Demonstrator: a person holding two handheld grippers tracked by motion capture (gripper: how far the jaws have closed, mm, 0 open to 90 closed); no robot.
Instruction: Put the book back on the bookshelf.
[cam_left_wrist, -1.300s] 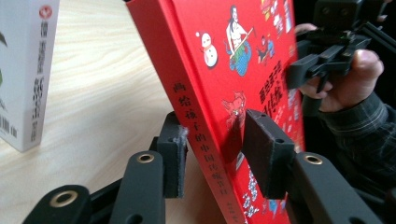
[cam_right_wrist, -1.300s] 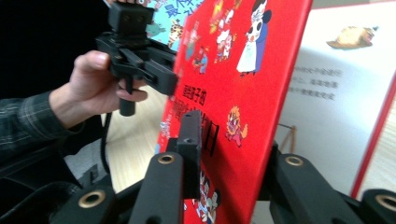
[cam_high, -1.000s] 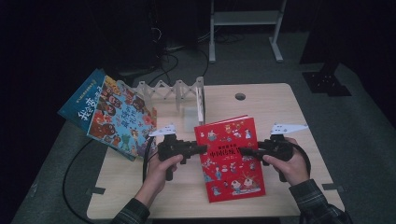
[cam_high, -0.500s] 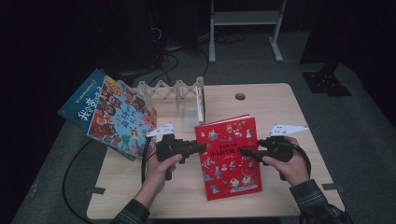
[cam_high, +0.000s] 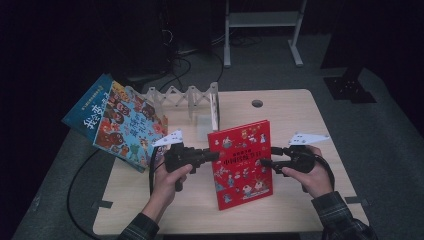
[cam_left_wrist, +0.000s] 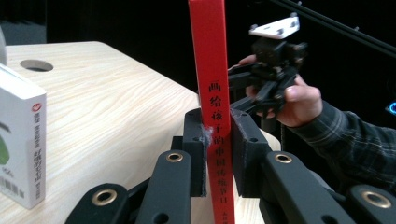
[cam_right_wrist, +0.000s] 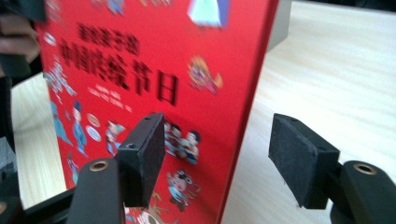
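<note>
**Two grippers on one red book: left clamps, right lets go**

Red book (cam_high: 242, 162) stands upright at centre of the high view, on the wooden table (cam_high: 300, 115), between both hands.

Left gripper (cam_high: 212, 155): its jaws have just been closing, spine of the book between them. Left gripper view shows both pads (cam_left_wrist: 195, 154) pressed against the spine (cam_left_wrist: 212, 107) from either side, low centre of frame. Firm pinch, book vertical.

Right gripper (cam_high: 265, 161): its jaws have just been opening. Right gripper view shows the pads spread wide around the book's free edge: one pad (cam_right_wrist: 142, 156) sits in front of the cover at lower left, the other (cam_right_wrist: 299, 158) stands well apart at lower right with bare table showing between it and the book. No pressure on the book from this side.

Blue book (cam_high: 117, 120) leans at the left of the high view, beside the white accordion rack (cam_high: 185, 97). White box (cam_left_wrist: 21, 144) stands at the left edge of the left gripper view.
</note>
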